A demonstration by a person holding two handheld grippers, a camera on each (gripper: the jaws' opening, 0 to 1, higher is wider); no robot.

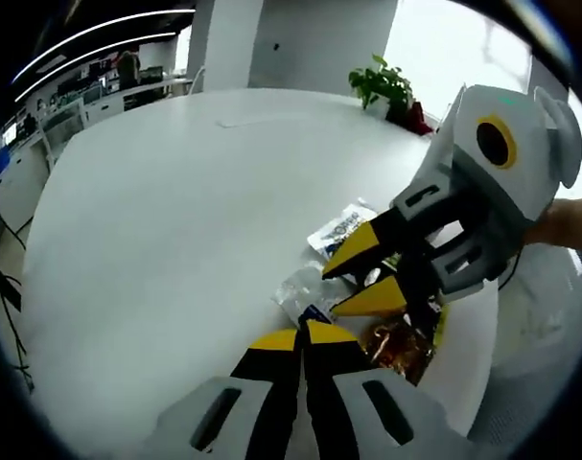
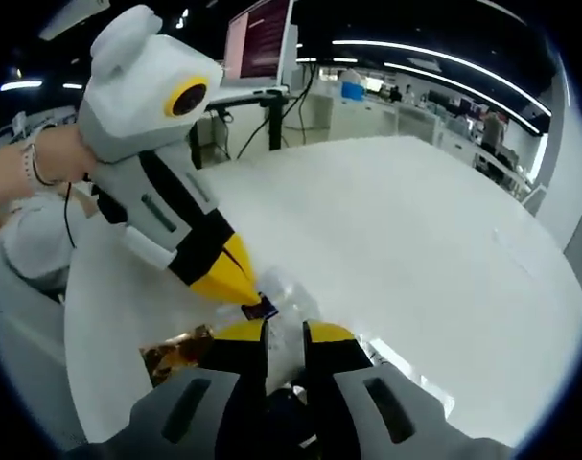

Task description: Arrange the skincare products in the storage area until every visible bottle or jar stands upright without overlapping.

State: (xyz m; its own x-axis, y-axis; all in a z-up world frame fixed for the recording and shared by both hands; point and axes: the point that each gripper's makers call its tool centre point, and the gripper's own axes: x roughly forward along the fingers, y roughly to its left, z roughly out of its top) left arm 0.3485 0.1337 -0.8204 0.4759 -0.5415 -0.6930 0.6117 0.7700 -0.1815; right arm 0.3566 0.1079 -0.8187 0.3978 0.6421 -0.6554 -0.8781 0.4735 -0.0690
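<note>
Both tongs work a heap of clear packets (image 1: 305, 287) near the edge of the white desk (image 1: 175, 211). The left tongs (image 1: 302, 335) have their tips pressed together, seemingly nipping a small dark item (image 2: 262, 310) at the heap. The right tongs (image 2: 283, 333) are slightly parted around clear wrap. A brown packet (image 1: 398, 347) lies beside them. No bottle or jar is recognisable. Best to lift the wrap gently, one piece at a time, so nothing slides off the edge.
</note>
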